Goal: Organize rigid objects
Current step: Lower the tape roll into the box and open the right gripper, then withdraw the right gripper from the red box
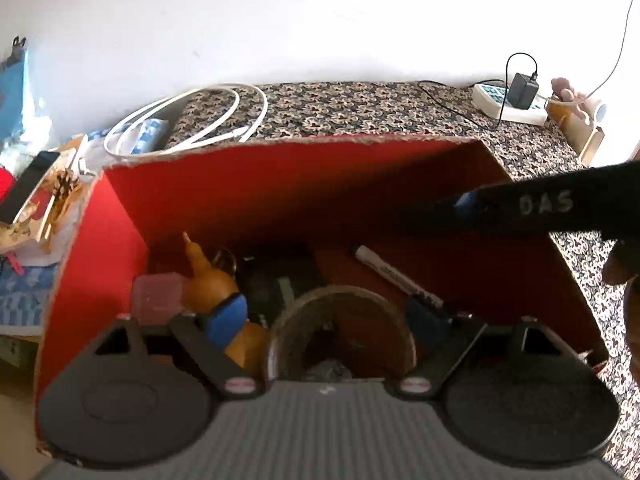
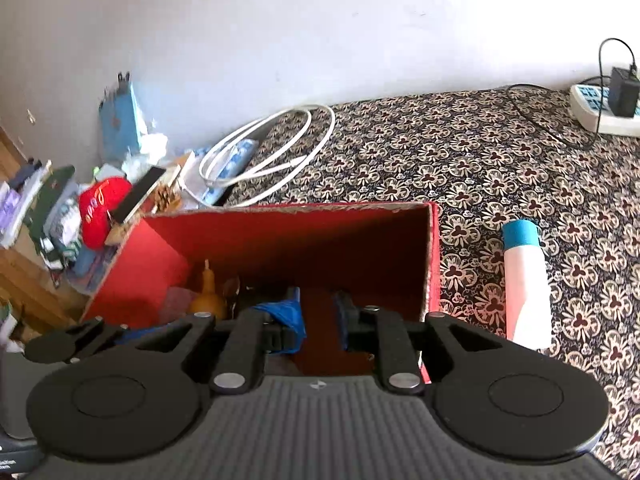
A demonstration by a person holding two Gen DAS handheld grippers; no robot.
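Left wrist view: the left tongs [image 1: 332, 316] spread wide over the red cardboard box [image 1: 280, 184], straddling a brown tape roll [image 1: 340, 320] low in the frame, a marker [image 1: 396, 276] and an orange gourd [image 1: 212, 276] inside. Right wrist view: the right tongs [image 2: 320, 316] hang over the box, narrow gap, gripping nothing; a white bottle with blue cap [image 2: 524, 280] lies on the patterned bedspread [image 2: 480, 168] at right.
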